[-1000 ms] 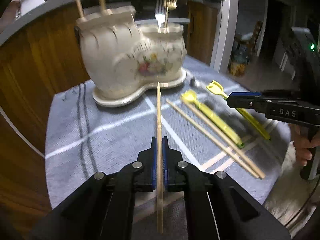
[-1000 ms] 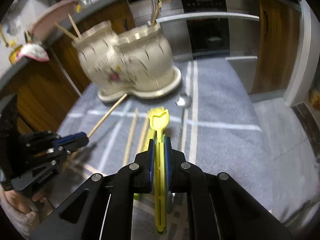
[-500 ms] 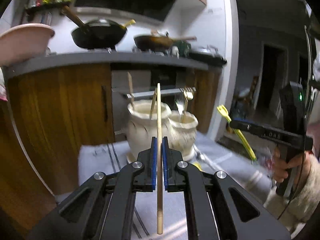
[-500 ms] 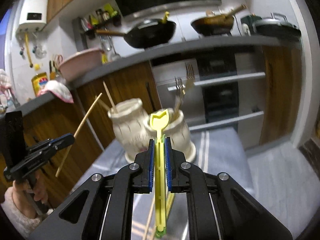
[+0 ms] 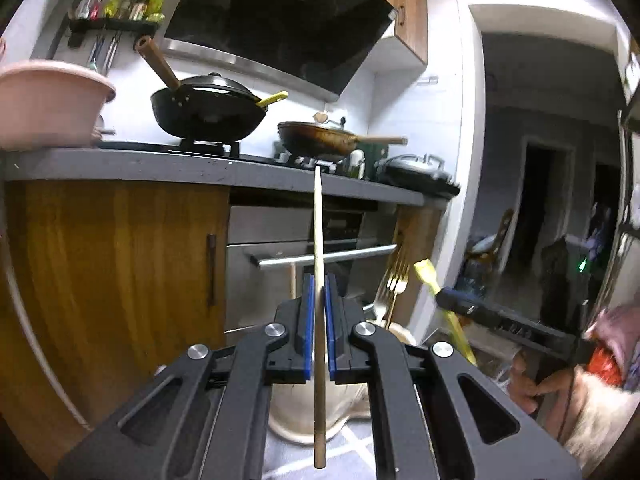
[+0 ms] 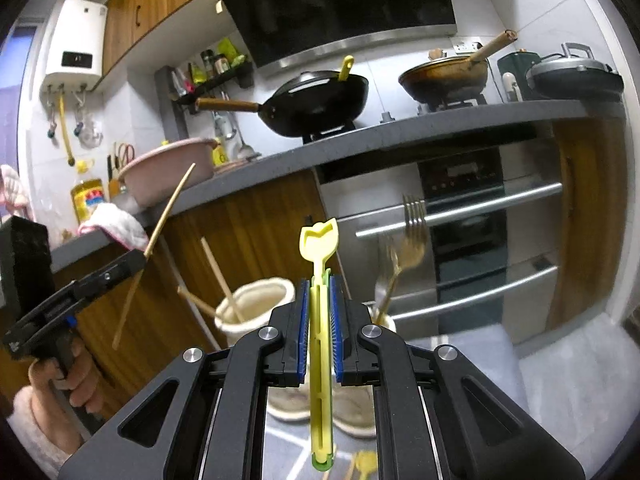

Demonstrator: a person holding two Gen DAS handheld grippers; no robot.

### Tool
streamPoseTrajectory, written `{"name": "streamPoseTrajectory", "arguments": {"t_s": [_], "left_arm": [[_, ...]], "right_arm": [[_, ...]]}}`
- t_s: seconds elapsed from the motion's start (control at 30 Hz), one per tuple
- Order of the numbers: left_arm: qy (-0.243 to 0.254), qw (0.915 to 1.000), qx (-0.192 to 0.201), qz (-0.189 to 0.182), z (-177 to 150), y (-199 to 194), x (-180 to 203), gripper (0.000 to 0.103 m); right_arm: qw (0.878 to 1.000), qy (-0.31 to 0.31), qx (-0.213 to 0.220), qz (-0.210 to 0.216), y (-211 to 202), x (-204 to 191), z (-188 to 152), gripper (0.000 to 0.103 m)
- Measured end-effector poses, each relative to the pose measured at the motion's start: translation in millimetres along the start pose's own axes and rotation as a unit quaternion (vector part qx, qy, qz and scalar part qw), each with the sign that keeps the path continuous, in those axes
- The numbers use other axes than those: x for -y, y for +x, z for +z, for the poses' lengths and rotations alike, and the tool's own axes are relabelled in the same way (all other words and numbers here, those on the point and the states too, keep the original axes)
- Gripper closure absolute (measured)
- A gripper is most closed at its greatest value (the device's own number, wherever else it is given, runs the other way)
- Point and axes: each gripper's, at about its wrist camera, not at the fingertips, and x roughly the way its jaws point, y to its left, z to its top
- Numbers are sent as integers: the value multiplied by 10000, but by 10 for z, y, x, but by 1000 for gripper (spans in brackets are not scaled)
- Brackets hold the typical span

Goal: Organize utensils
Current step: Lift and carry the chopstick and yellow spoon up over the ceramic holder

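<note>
A: Where are the utensils?
B: A wooden chopstick [image 5: 319,264] stands upright in the left gripper [image 5: 319,312], clamped between its blue pads. A yellow plastic utensil [image 6: 320,320] with a tulip-shaped head is held the same way in the right gripper [image 6: 319,328]. Both are raised above the cream ceramic holder [image 6: 256,300].

A: What's in the holder?
B: Two more chopsticks [image 6: 220,276] lean in its near compartment; forks [image 6: 412,220], one silver and one gold, rise from the other one.

A: And underneath?
B: The holder sits on a grey cloth with pale stripes [image 6: 472,344]. Another yellow utensil [image 6: 366,462] lies on it at the bottom edge of the right view, blurred.

A: The room?
B: A kitchen. A grey worktop [image 5: 160,166] over wooden cabinets carries a black wok [image 5: 208,114], a brown pan [image 5: 320,140] and a pink basin [image 5: 48,104]. There is a range hood [image 6: 340,4] above and an oven [image 6: 464,216] below.

A: The jaws?
B: Both pairs are nearly closed, each pinching its utensil along the shaft.
</note>
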Motion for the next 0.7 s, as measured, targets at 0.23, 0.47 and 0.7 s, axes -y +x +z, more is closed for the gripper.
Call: {"name": "streamPoseTrajectory", "arguments": {"t_s": [0.23, 0.47, 0.7], "left_arm": [[-337, 9979, 381, -395, 46, 352, -84, 98], [-140, 9977, 506, -430, 6, 663, 26, 98], [-304, 9957, 629, -608, -47, 839, -38, 98]], "right_arm": [[9993, 76, 304, 182, 191, 19, 106, 92], [9986, 82, 439, 294, 371, 47, 164, 92], [9984, 149, 438, 315, 523, 105, 108, 92]]}}
